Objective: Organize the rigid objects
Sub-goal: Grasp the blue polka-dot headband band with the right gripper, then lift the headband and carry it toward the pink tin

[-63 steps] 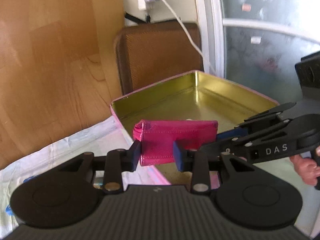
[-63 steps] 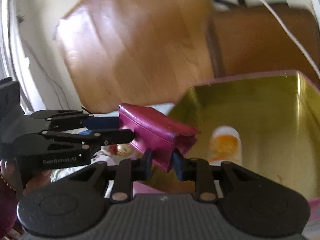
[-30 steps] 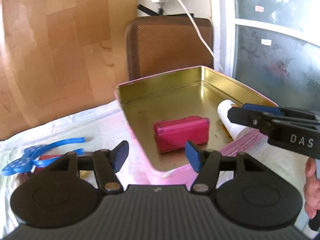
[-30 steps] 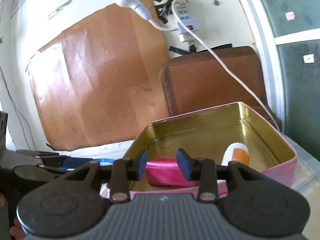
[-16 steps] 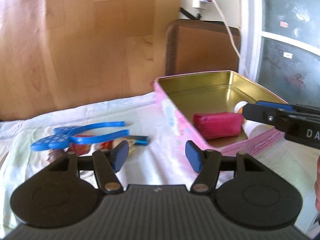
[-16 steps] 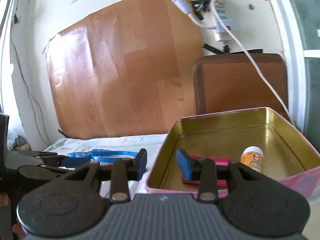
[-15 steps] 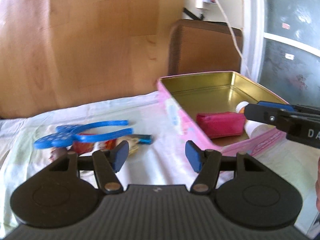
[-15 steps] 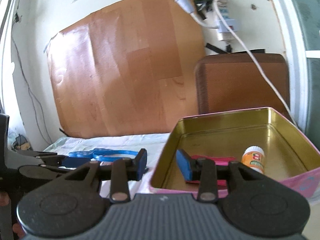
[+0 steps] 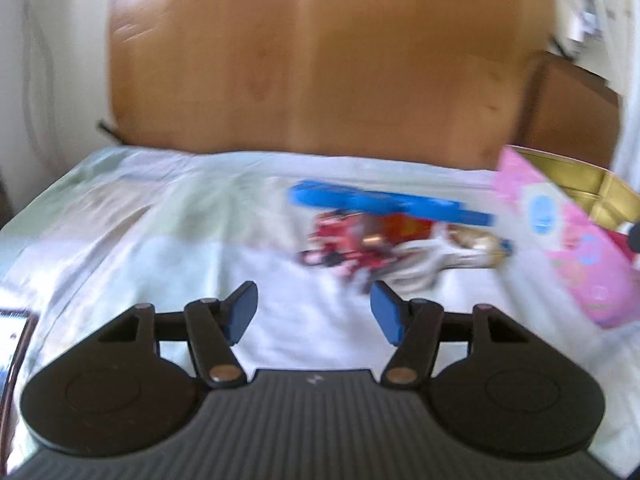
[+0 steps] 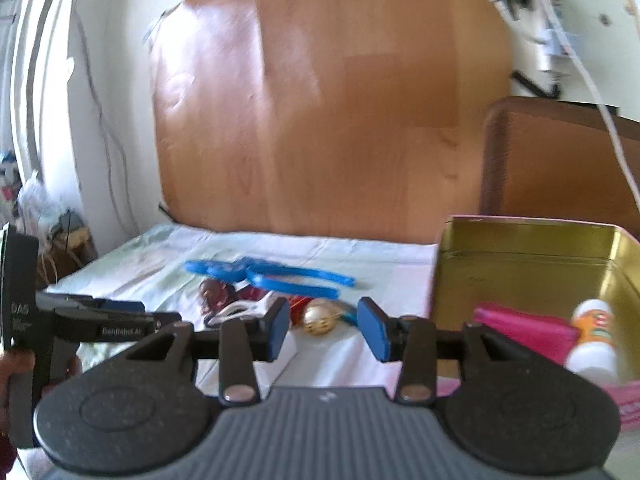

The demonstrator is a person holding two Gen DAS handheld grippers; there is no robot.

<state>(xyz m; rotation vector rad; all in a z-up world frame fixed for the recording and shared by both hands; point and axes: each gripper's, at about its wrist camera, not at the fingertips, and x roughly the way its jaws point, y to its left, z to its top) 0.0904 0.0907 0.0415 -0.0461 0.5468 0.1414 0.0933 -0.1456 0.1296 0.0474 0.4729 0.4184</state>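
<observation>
Both grippers, left (image 9: 312, 312) & right (image 10: 322, 328), spread, empty; pink pouch (image 10: 524, 330) prob. in tin (image 10: 528, 252).

A cloth-covered table (image 10: 360, 256) runs back to a wooden panel (image 10: 320, 112) that leans on the wall. A tin box (image 10: 520, 236) stands at the right end of the table, before a chair back (image 10: 560, 160). In the box a pouch (image 10: 524, 330) lies left of a bottle (image 10: 592, 340), the two just beside each other. Left of the box, tongs (image 10: 272, 272) lie on the cloth, with a heap of small things (image 10: 256, 300), perhaps toys, before them. A round ball (image 10: 318, 320) sits at the near right edge of that heap.
</observation>
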